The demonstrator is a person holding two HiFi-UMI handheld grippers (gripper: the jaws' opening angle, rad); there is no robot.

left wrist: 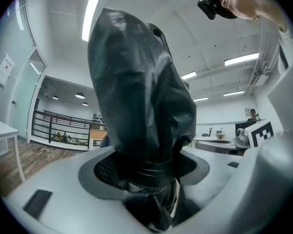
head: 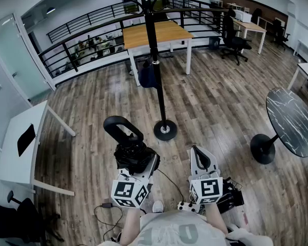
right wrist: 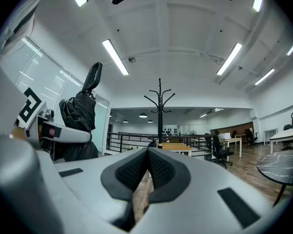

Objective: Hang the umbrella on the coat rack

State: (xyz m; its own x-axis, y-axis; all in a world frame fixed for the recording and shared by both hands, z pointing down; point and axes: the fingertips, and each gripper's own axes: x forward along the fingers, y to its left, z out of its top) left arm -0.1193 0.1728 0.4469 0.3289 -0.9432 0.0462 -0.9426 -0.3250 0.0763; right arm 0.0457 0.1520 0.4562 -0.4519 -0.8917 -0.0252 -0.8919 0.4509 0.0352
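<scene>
Umbrella (left wrist: pixel 141 96) clamped in the left gripper (left wrist: pixel 146 174), well short of the coat rack (head: pixel 155 60).
The folded black umbrella fills the centre of the left gripper view, rising between jaws that stand wide, their dark pads pressed against its strapped bundle. In the head view its loop handle (head: pixel 113 128) sits at lower centre-left. The right gripper (right wrist: pixel 147 167), lower right of centre in the head view, has its jaws together with nothing between them. The coat rack's pole runs from top centre down to a round base on the wooden floor (head: pixel 215 106).
</scene>
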